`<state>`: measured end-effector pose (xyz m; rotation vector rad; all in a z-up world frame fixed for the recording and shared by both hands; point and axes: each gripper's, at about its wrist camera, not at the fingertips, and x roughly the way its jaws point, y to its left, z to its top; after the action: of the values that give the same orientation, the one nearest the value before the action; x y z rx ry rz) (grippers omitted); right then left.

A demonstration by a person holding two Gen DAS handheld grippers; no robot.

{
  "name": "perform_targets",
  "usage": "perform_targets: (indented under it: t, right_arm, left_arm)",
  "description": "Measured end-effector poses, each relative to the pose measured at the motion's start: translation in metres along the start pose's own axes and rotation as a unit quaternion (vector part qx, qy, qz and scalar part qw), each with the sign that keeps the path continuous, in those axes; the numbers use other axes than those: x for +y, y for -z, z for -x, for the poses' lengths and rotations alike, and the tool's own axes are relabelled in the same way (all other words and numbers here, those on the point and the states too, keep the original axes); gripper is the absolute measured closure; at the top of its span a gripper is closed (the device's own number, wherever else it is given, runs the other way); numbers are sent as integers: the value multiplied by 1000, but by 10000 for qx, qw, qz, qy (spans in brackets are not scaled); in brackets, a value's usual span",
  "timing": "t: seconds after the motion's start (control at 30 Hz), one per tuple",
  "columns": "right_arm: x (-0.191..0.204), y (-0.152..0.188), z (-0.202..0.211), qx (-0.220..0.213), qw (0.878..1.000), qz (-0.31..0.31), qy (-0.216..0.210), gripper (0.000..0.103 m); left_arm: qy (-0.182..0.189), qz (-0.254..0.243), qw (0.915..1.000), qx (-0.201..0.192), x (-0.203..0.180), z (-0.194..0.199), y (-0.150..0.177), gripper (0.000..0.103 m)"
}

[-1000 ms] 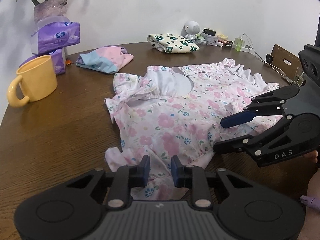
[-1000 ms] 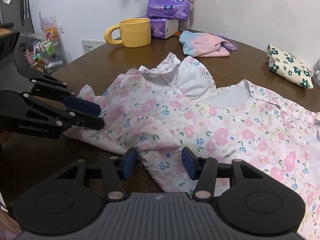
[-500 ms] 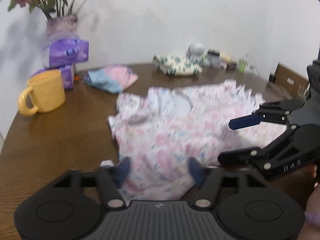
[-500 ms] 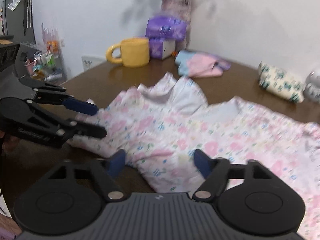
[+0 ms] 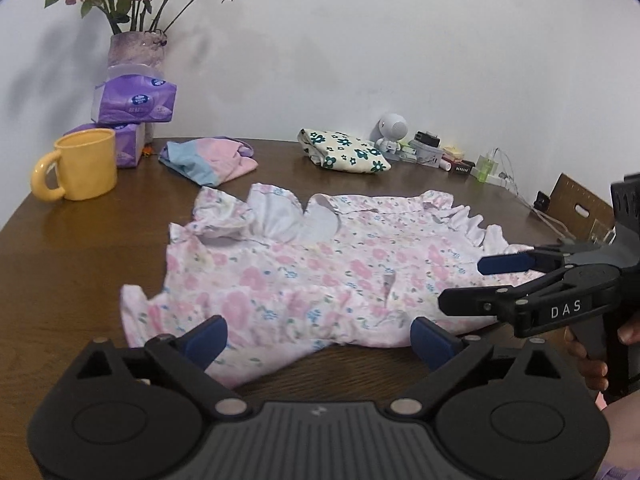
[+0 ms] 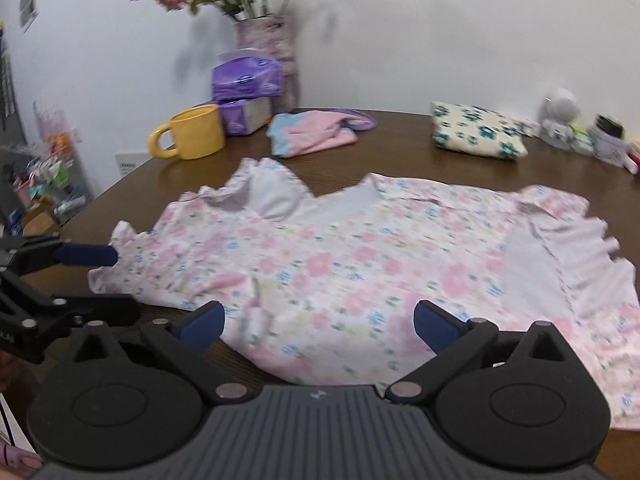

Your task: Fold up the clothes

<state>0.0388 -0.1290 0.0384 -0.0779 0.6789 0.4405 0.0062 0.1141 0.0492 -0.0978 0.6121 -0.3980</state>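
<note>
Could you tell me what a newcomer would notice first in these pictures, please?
The pink floral dress spread across the middle of the brown table catches the eye first. The left claw and right claw hang open over its near edge. At the far left, a yellow mug stands before purple tissue packs.

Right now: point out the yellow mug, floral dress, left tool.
yellow mug (image 5: 86, 164), left wrist view, front of body.
floral dress (image 5: 304, 276), left wrist view, middle of fabric.
left tool (image 5: 318, 334), left wrist view, midway between open fingertips.
</note>
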Motion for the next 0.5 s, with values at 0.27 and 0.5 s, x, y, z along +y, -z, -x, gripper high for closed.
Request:
perform_targets:
  t: [0.27, 0.5]
  right_arm:
    - [-42, 15, 22, -45, 9994, -276, 198, 0]
    - [-81, 28, 43, -190, 9980, -505, 333, 0]
  left_arm:
    - [3, 225, 9997, -112, -21, -8, 2, 5]
    - [77, 58, 9999, -62, -58, -25, -4, 5]
